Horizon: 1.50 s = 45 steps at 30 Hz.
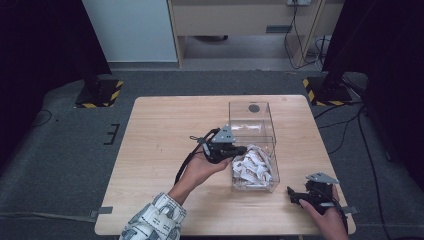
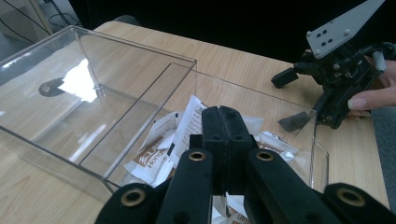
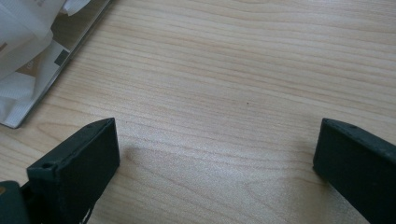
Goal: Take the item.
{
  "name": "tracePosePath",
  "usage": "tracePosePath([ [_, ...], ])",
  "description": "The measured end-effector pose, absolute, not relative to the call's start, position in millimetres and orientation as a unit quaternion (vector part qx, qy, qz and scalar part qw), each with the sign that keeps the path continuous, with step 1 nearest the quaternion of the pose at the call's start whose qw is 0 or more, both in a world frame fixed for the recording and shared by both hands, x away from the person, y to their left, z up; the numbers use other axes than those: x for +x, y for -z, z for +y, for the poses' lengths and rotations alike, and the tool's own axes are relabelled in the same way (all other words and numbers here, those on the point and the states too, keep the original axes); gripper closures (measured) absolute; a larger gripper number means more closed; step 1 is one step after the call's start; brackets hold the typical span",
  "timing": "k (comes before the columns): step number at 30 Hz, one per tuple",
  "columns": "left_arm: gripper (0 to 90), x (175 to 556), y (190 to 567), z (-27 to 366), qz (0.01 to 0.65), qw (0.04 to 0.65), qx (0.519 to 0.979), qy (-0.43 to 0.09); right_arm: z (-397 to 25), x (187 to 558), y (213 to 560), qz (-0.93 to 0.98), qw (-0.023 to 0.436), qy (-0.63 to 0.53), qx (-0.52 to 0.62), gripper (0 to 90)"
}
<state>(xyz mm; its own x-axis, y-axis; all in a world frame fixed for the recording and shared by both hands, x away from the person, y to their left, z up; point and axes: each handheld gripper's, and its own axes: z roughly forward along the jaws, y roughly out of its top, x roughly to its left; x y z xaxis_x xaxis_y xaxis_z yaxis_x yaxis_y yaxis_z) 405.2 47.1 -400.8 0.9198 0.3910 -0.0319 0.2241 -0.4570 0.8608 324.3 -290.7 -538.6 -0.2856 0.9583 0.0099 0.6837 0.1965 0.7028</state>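
Pale wooden table (image 1: 165, 150) carried everything, under the high view, with grey carpet around it and black stands with yellow-and-black striped bases at the upper left and upper right of the frame.

Nearest, at the lower right of the high view, the right gripper (image 1: 296, 195) lay low over the bare wood in a hand, well apart from the box and a little right of it. Its own view showed what the high view could not: the two black jaws stood wide apart with only wood grain between them, holding nothing, and the corner of the clear plastic box (image 3: 79, 44) with white packets behind its wall sat at the upper left of that frame.

Farther in, near the middle of the high view, the left gripper (image 1: 241, 149) was held by a hand from a patterned sleeve (image 1: 155, 220). It reached over the near left rim of the clear box (image 1: 252, 145). In the left gripper view the jaws were pressed flat together, with no gap and nothing visibly between them, tips just above the heap of white paper sachets with brown print (image 2: 159, 149).

The sachets (image 1: 252, 167) lay jumbled in the near half of the box, pointing every way. The box's long axis ran from bottom to top of the high view; its far half was bare, with a dark round spot (image 1: 254, 107) at the far end. The left gripper view also showed the right gripper (image 2: 292, 98) at the upper right, beyond the box wall.
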Motion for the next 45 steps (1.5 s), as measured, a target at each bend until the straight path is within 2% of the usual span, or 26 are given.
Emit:
tracePosePath([
  [30,89.6,418,375,100,0.209,0.500,0.832,-0.120,-291,324,539,0.741,0.223,-0.307,0.554,0.8],
  [45,89.6,420,374,108,0.211,0.496,0.832,-0.127,-291,324,539,0.740,0.223,-0.307,0.554,0.8],
])
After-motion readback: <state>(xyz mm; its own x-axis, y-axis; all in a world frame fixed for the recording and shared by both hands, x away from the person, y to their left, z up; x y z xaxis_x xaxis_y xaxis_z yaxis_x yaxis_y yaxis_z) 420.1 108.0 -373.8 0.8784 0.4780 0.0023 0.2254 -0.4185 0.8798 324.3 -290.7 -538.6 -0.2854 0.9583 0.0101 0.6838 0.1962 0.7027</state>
